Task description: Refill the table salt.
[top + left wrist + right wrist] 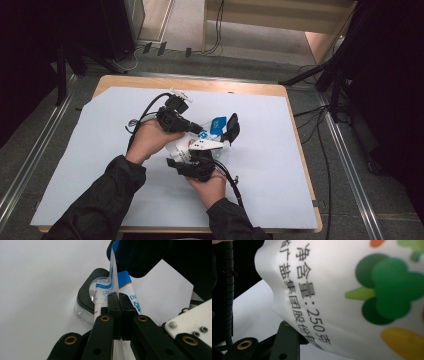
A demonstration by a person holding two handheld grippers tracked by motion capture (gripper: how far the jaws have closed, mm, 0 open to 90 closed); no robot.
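Packet [216, 126] sits above the middle of the blue-grey sheet [100, 165], held between my two grippers; it is white with a blue end, and it lies over the table [235, 89].

My left gripper [117, 305] has its jaws pinched tight on the packet's thin edge, no gap between the pads. In that view the film stands upright out of the jaws, blue and white with print on it. Just behind it lies a clear container with a black rim [86, 296], resting on the sheet and partly hidden by the packet. A dark shape [140, 255] overhangs the top of the film; I cannot tell what it is.

My right gripper [200, 162] is near the packet's lower side in the high view. Its own view shows the packet's white face [352, 290] pressed up close, with black characters, "250" and green and yellow vegetable drawings. That face covers the jaw tips, so I cannot tell whether they grip it or stand apart. One black jaw link [287, 342] shows beneath.

Only the high view gives me both hands and the dark floor around the table.
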